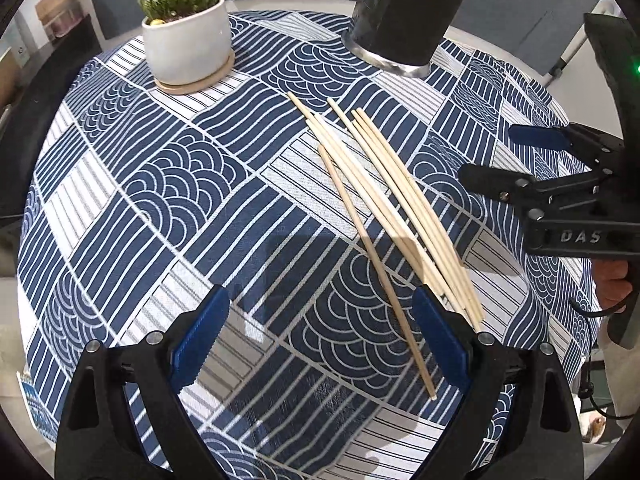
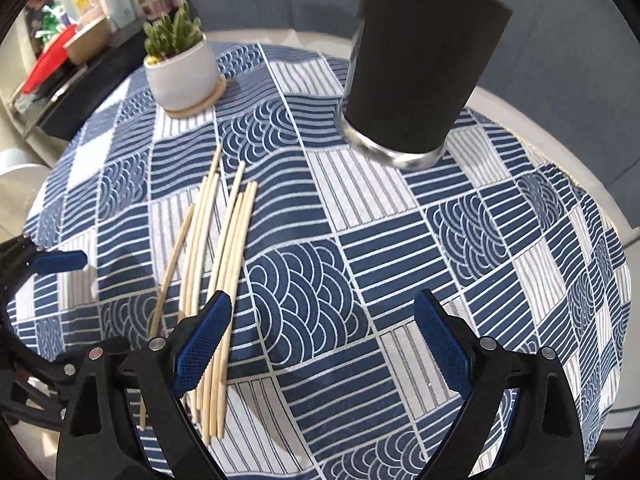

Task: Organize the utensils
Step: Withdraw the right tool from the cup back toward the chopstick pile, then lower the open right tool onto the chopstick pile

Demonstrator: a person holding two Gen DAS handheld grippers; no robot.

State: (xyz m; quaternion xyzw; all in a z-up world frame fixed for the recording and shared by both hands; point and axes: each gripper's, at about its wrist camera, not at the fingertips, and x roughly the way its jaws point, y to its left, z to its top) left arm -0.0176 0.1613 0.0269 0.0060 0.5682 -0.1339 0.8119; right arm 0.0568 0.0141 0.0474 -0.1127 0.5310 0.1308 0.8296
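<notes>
Loose bundle of wooden chopsticks (image 1: 384, 208) lying flat on the patterned blue-and-white tablecloth (image 1: 160, 200) covering the round bench (image 2: 500, 100). In the left wrist view, fanned from 11 o'clock down to 5 o'clock, one stick splayed apart from the rest on the 7 o'clock side, thick ends nearest the camera. Same chopsticks (image 2: 224, 264) in the right wrist view, running from 12 o'clock to 6 o'clock at the left of the frame.

Left hand-held gripper (image 1: 320, 344) released, jaws spread wide, nothing between them; right-side finger touching or just over the near ends of the bundle, cannot tell which, with the splayed stick crossing the gap between the jaws. Right hand-held gripper (image 2: 322, 344) likewise released and empty, hovering over bare cloth; left-side finger overlapping the bundle's near ends.

Right hand-held gripper (image 1: 552, 160) also visible at 3 o'clock of the left view, near the bundle but apart from it.

Black cylindrical holder (image 2: 420, 64) with a metal base, standing upright at 12 o'clock beyond the chopsticks, well apart from them; tips of sticks just peeking above its rim in the right view. Same holder (image 1: 404, 12) at 1 o'clock in the left view.

Small cactus in a white pot (image 1: 188, 44) on a wooden saucer at 11 o'clock, near the bench's far edge.
</notes>
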